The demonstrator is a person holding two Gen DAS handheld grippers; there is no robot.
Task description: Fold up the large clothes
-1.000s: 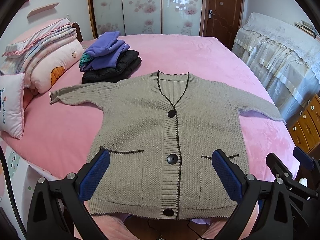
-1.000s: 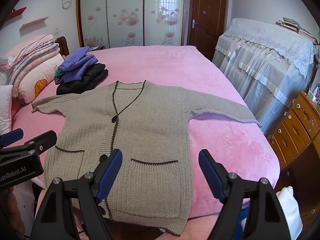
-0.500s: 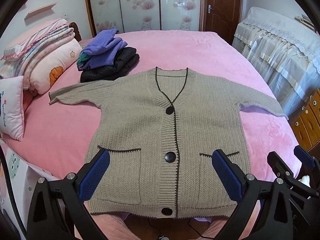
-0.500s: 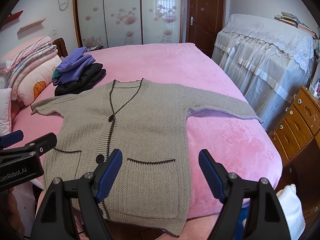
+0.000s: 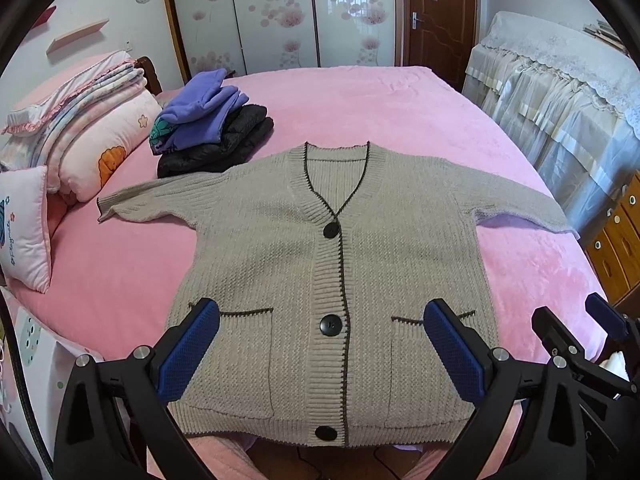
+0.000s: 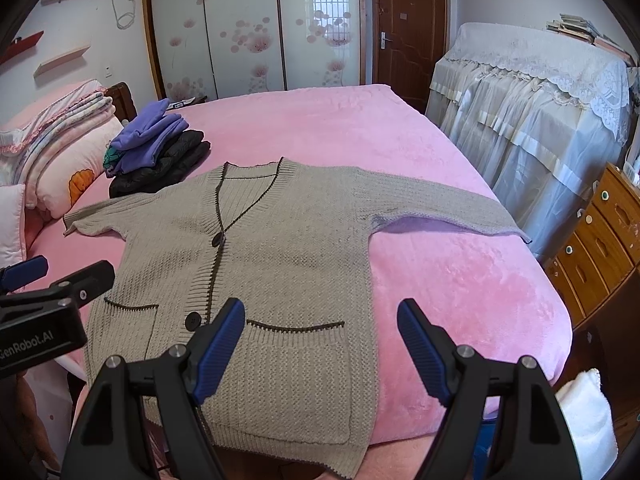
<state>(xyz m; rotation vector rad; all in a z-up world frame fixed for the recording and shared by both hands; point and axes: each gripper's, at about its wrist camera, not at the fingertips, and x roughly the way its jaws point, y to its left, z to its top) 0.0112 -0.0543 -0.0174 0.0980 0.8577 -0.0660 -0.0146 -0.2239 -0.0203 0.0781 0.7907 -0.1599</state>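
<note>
1. On the pink bed (image 5: 360,112), the grey cardigan (image 5: 332,264) is spread flat, face up and buttoned, with both sleeves stretched out to the sides.
2. Its long axis is seen to run from the hem, which lies at the near edge of the bed, to the V-neck, which points away toward the wardrobe doors.
3. The garment is found ahead of and below both tools; neither is in contact with it.
4. The left gripper (image 5: 320,344) is held with its jaws wide apart and nothing between them, over the hem half, framing the middle button and the left pocket.
5. The right gripper (image 6: 320,344) is likewise held wide and empty, over the right pocket and the right side seam.
6. The left sleeve is judged nearer to the left hand, and the right sleeve, which reaches toward the dresser side, nearer to the right.
7. A stack of folded clothes (image 5: 208,132) is seen beyond the left sleeve, near it but apart.
8. The fold is judged not yet begun; each hem corner is probably to be approached from its own side.
</note>
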